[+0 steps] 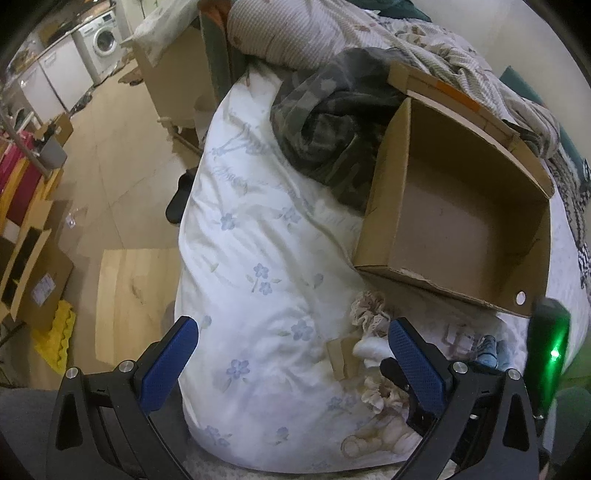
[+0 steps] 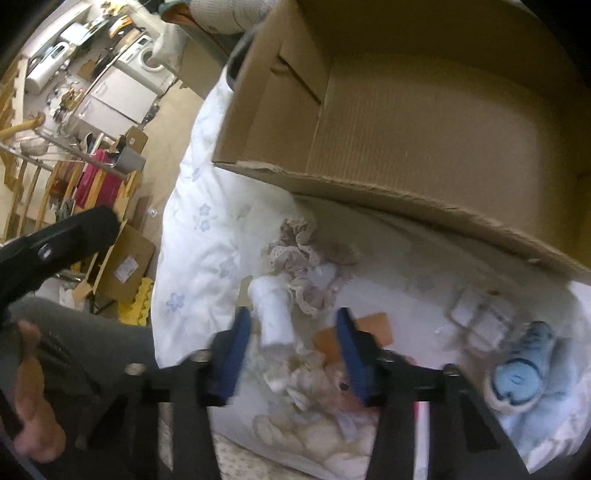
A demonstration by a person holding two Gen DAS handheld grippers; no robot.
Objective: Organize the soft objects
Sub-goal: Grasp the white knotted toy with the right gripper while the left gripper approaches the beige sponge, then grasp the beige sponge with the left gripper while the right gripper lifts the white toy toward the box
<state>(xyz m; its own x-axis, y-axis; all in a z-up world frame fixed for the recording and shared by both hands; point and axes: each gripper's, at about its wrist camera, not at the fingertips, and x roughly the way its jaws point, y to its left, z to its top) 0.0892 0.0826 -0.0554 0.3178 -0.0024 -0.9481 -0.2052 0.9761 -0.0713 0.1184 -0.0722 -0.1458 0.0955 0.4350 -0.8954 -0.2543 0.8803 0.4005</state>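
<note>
An open, empty cardboard box (image 1: 458,218) lies on a white floral duvet (image 1: 258,258); it also shows in the right wrist view (image 2: 424,122). Below the box lie a lace-trimmed beige scrunchie (image 2: 306,254), a rolled white sock (image 2: 273,314), a cream teddy bear (image 2: 317,432) and a blue rolled sock (image 2: 521,373). My right gripper (image 2: 293,332) is open, its blue fingers on either side of the white sock, not closed on it. My left gripper (image 1: 295,343) is open and empty above the duvet, left of the soft items (image 1: 369,332).
A grey camouflage garment (image 1: 325,129) and striped bedding (image 1: 332,33) lie behind the box. Small paper tags (image 2: 480,317) and an orange card (image 2: 373,325) lie on the duvet. The bed edge drops at left to a floor with boxes (image 1: 33,266).
</note>
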